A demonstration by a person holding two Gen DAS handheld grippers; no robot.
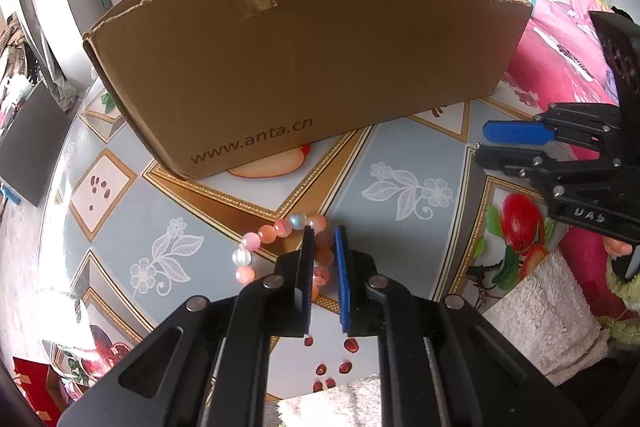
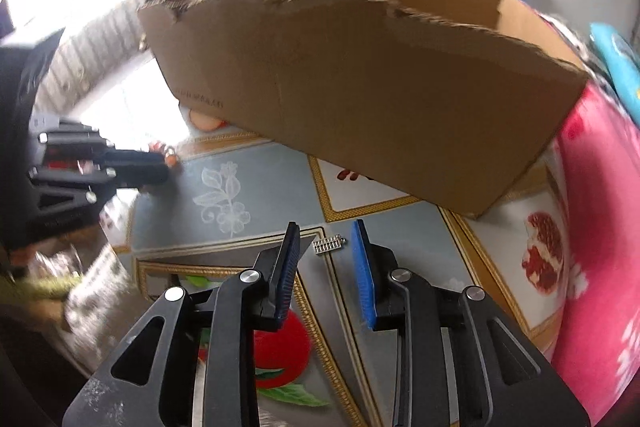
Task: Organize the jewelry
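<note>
The right claw [image 2: 326, 239] stands open over the desk [image 2: 276, 187], and a small silver charm [image 2: 329, 245] lies flat on the desk just ahead of it, in line with the gap between its tips and nearer the blue right-hand pad. The charm's long axis runs across that gap, from one pad toward the other, so a closing pinch would likely catch it end to end — not across its narrow width. Neither pad touches it. The right claw is by far the nearer one to it.

The left claw [image 1: 324, 233] is narrowed onto a bracelet of pink and pearly beads [image 1: 276, 233]; the strand passes between its pads, with the loop curling out to its left. The beads under the fingers are hidden, so how firm the grip is stays unclear.

The cardboard box [image 2: 360, 87] stands beyond both claws — its inside cannot be seen. The charm is too small to identify further.
</note>
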